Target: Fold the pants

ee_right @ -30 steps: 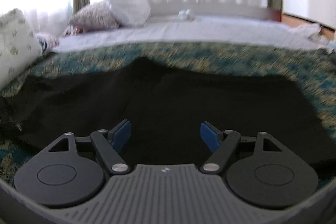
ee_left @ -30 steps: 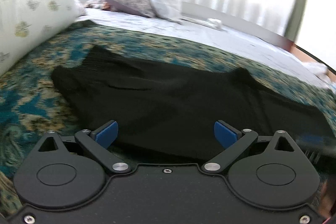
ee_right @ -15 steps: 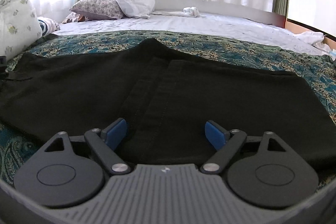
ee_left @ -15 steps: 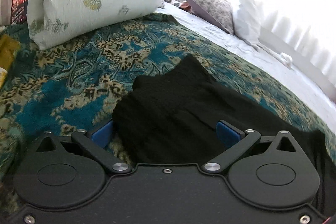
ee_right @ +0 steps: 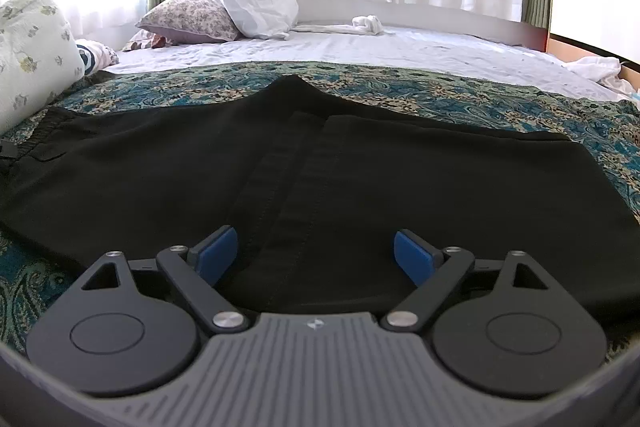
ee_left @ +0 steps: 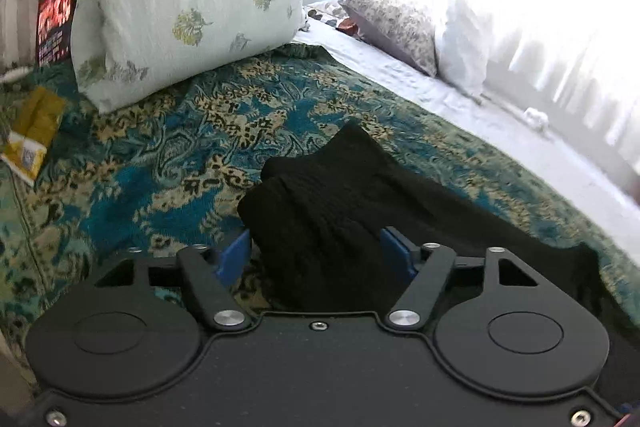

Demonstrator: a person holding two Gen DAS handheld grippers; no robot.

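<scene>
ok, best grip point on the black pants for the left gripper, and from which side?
Take the bunched waistband end of the black pants, coming in low from the near edge. It humps up off the patterned bedspread, giving the pads fabric to bite. The left gripper already straddles it, jaws closing.

Left gripper (ee_left: pixel 318 255) with matte black body, blue pads, round discs, silver screws, right gripper (ee_right: pixel 316 253) alike but with ribbed grey plate and small logo
</scene>
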